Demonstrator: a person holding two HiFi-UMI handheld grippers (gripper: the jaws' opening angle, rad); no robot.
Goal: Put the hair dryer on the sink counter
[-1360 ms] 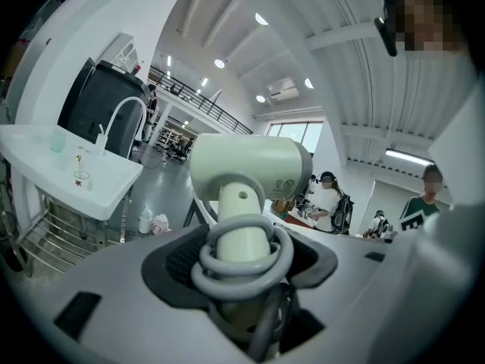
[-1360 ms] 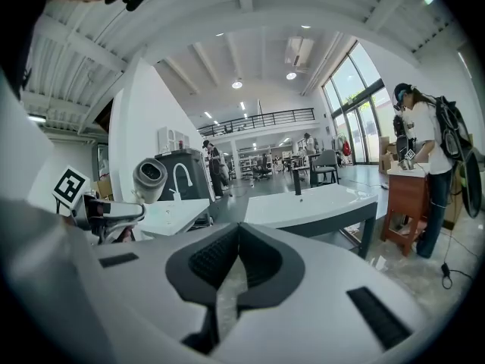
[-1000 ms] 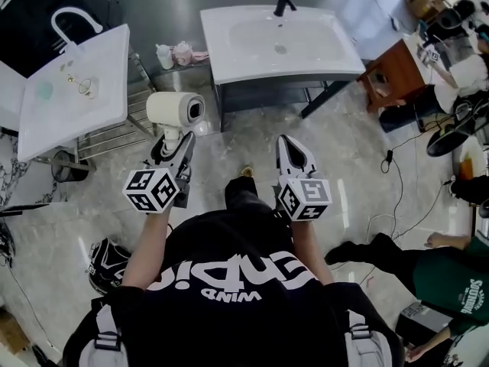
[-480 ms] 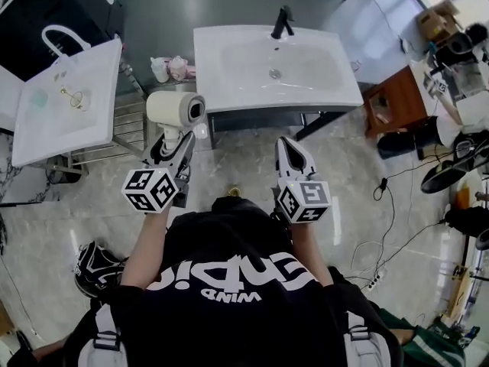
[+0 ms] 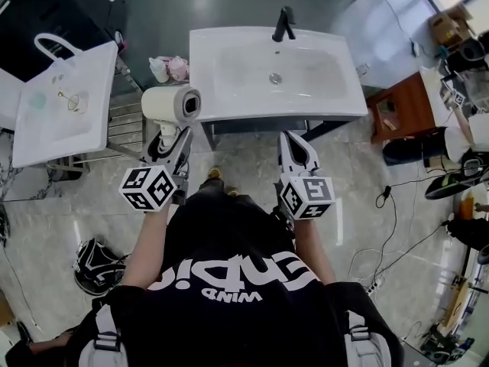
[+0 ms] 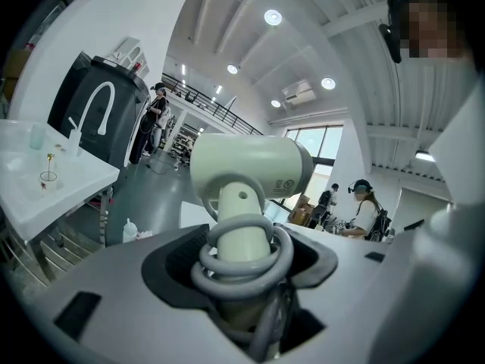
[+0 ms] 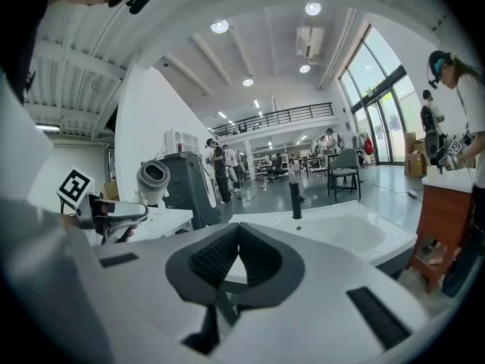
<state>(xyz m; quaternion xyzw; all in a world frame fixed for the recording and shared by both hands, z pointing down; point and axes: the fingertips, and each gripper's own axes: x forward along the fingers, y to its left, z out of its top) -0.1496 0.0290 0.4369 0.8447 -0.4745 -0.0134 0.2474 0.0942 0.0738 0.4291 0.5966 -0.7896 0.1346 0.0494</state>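
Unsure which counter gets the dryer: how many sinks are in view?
2. The centre sink, with a black faucet, lies straight ahead; the left sink, with a white arched faucet, stands beside it. More may be hidden outside the frame.

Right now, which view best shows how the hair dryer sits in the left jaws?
The left gripper view: the hair dryer fills it, handle and coiled cord clamped between the left gripper's jaws. The head view shows it only from above, small. The right gripper view catches just one end of its barrel, far left.
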